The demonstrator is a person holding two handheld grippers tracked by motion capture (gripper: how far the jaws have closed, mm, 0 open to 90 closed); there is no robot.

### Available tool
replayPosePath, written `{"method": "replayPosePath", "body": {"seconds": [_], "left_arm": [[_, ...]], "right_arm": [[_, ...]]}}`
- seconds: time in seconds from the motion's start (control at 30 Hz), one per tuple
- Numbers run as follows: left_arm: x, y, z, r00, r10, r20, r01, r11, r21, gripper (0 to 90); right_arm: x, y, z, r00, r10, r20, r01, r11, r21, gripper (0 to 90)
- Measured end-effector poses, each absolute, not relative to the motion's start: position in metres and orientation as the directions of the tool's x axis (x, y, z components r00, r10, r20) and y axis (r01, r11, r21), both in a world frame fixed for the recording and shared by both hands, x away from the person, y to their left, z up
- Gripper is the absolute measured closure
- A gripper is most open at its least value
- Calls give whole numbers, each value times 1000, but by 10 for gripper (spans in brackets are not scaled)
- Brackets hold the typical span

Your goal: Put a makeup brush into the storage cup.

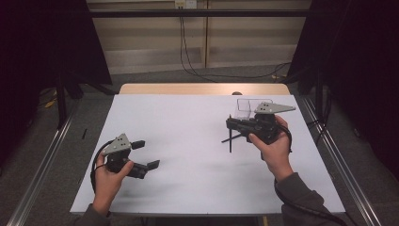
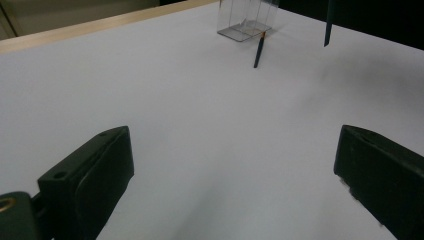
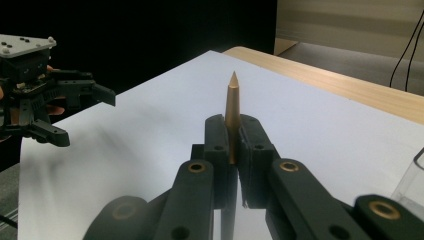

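So the right gripper (image 1: 232, 126) sits over the right half of the white table (image 1: 188, 122), and its jaws are pressed tight on a pencil (image 3: 232, 107). In the right gripper view the pencil's wooden sharpened tip sticks up past the two black pads, clamped dead centre between them. From the high view the dark shaft hangs down under the gripper toward the table, roughly upright; can't tell if the lower end touches the surface.

Just behind that gripper, on the far right of the table, there's a clear plastic box (image 1: 248, 107), see-through and standing upright. In the left gripper view a second pencil (image 2: 259, 50) lies on the table right beside the near corner of that box, touching it or nearly so.

The left gripper (image 1: 145, 154) is over the near left part of the table, well apart from the box and both pencils. Its jaws are spread wide with nothing between them, just bare white table in the gap.
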State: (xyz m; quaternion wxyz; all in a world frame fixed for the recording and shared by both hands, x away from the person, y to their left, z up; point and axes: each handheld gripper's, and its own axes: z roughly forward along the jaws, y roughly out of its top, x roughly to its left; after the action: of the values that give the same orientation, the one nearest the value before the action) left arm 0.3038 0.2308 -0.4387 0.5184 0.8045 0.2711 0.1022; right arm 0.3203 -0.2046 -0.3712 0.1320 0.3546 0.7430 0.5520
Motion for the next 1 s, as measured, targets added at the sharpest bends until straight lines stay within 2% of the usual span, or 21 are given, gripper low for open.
{"method": "replayPosePath", "body": {"seconds": [0.23,1.0], "left_arm": [[295,242,-441,816,568,-106,340,-324,883,23],[285,253,-447,811,573,-113,362,-341,867,28]], "right_arm": [[323,-211,-372,-707,681,189,380,142,914,851],[342,-254,-357,-633,752,182,365,83,927,851]]}}
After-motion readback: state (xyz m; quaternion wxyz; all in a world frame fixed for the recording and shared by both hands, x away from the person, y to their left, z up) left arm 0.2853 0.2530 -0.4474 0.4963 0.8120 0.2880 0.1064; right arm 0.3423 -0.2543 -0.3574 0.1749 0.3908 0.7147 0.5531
